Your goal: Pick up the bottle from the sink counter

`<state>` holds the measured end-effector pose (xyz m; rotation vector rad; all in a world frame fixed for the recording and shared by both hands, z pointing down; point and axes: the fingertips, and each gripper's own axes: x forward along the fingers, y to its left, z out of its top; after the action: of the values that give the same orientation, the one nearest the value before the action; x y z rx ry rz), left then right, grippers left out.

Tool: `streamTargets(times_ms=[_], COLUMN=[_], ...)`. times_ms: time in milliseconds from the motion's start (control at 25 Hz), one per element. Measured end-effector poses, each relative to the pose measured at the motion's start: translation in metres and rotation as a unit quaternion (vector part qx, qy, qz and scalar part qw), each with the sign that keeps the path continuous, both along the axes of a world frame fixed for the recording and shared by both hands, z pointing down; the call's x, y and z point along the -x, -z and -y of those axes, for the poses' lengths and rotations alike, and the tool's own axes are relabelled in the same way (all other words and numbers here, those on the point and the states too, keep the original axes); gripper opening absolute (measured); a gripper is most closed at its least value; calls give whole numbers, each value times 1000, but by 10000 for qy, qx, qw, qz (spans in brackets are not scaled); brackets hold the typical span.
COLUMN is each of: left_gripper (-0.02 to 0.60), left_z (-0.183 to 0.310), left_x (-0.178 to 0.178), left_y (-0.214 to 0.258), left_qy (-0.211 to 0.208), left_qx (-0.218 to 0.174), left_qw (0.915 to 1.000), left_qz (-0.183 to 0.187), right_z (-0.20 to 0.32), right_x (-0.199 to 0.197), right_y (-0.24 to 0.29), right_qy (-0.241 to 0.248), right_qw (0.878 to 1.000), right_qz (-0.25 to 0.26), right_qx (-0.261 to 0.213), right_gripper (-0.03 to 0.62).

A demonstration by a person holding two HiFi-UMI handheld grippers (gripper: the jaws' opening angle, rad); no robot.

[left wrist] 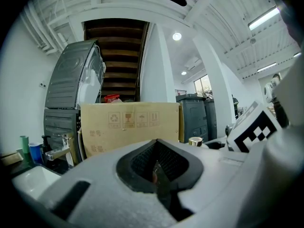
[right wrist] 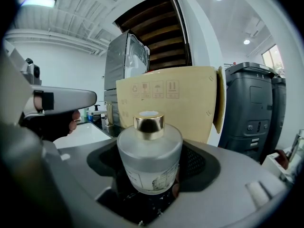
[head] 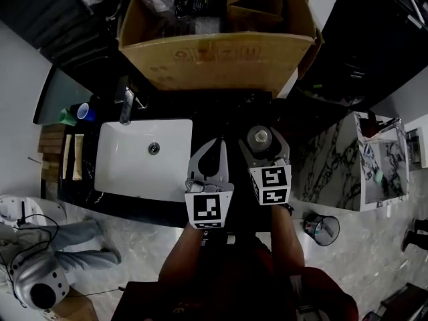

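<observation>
right tool (head: 263,144) clamps frosted bottle (right wrist: 149,151) (its label print illegible).

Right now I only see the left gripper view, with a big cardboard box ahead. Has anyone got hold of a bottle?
Observer: Yes. The right gripper grips a frosted bottle with a gold cap, upright between its jaws.
Visitor: And the gripper I am looking along?
Observer: The head view shows the left gripper shut with nothing in it, close beside the right one.
Visitor: Where is the sink?
Observer: From above, the white sink lies directly left of your gripper.
</observation>
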<state>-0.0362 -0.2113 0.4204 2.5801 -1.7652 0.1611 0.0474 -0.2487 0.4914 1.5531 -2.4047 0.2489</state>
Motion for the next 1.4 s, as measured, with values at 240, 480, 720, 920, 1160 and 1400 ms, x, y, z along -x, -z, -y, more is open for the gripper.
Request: streamTargets(times_ms=[240, 480, 720, 920, 1160, 1400], left_gripper=[3, 4, 5, 3, 3, 3], left_z=[-11, -21, -28, -36, -40, -41], left_x=[12, 20, 25, 23, 26, 30], left_y=[15, 28, 42, 52, 73, 104], left_qy=[-13, -82, -117, -192, -197, -174], left_qx=[-151, -305, -521, -697, -1004, -1422], left_qw=[9998, 9993, 9983, 9971, 9942, 9883], left_qz=[-114, -177, -229, -230, -337, -518], right_z=[-22, -37, -52, -63, -72, -77], right_x=[7, 13, 18, 19, 17, 15], right_y=[18, 44, 68, 92, 121, 149], right_qy=[-70, -137, -154, -184, -225, -279], right_qw=[9999, 9989, 9973, 9949, 9906, 9851], right_qz=[-58, -63, -59, -18, 7, 71], right_qx=[-126, -435, -711, -991, -1348, -1696], right_gripper=[337, 337, 337, 336, 336, 336])
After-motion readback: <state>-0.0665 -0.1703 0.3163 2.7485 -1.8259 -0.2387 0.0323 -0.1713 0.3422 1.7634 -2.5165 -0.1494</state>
